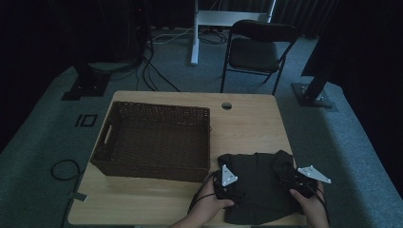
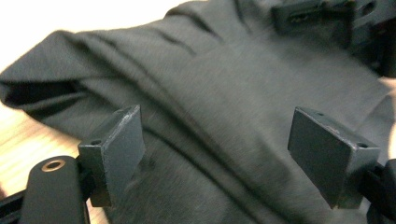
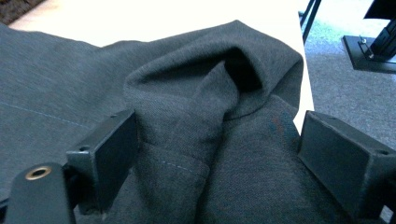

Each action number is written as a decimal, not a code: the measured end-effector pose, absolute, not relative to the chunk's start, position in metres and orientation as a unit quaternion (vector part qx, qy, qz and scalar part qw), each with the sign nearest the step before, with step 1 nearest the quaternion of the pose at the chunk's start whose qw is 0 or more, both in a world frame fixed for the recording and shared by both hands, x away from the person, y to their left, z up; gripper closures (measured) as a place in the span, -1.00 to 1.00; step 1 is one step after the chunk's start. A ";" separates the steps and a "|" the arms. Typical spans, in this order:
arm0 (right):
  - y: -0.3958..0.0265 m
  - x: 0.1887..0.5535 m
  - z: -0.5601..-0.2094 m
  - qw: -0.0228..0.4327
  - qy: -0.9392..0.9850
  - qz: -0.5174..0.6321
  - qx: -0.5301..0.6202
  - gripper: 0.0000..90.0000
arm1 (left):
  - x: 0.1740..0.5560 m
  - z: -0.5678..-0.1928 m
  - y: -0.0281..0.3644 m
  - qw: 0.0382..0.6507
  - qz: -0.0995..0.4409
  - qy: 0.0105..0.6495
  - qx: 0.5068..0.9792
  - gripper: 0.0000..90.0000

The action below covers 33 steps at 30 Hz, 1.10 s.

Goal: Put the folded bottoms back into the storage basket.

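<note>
- Table (image 1: 247, 123): I see its pale wood top carrying everything below.
- Basket (image 1: 154, 140): brown wicker, sitting empty on the table's left half.
- Dark garment (image 1: 259, 183): lying crumpled at the near right edge, just beside the basket.
- Left gripper (image 2: 219, 149): jaws spread over the cloth's left side.
- Right gripper (image 3: 219, 158): jaws spread, straddling a raised fold.

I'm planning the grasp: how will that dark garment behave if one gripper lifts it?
The dark garment is probably floppy: it lies in soft folds and its bunched fold sags on itself. It would likely drape and trail rather than hold shape. Pushed, it would probably wrinkle on the table rather than slide whole.
</note>
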State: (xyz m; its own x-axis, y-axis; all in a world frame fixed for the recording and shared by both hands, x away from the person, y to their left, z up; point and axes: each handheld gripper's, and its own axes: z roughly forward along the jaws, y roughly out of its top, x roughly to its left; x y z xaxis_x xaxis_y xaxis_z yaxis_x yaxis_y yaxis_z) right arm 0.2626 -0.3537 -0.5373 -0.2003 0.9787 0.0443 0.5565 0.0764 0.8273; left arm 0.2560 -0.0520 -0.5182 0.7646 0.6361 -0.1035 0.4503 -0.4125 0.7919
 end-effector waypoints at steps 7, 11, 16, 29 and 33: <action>-0.354 0.268 -0.543 0.260 0.692 0.358 0.570 -0.76 | 0.263 -0.533 -0.053 0.416 0.082 0.351 0.835 -0.60; -0.354 0.271 -0.544 0.244 0.696 0.356 0.574 -0.77 | 0.265 -0.536 -0.057 0.407 0.082 0.351 0.839 -0.62; -0.353 0.272 -0.547 0.228 0.691 0.359 0.585 -0.78 | 0.269 -0.542 -0.064 0.397 0.076 0.353 0.844 -0.67; -0.357 0.279 -0.549 0.192 0.695 0.360 0.592 -0.73 | 0.277 -0.549 -0.075 0.399 0.064 0.347 0.846 -0.95; -0.358 0.279 -0.549 0.181 0.695 0.369 0.589 -0.60 | 0.281 -0.549 -0.075 0.403 0.066 0.337 0.849 -0.88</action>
State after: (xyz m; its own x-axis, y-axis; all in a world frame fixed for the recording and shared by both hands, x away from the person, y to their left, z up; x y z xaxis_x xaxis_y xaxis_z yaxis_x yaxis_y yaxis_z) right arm 0.2793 -0.3584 -0.5490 -0.2399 0.9532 0.1842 0.6862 0.0323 0.7267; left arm 0.2813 -0.0751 -0.5494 0.7644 0.6246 -0.1596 0.5188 -0.4490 0.7275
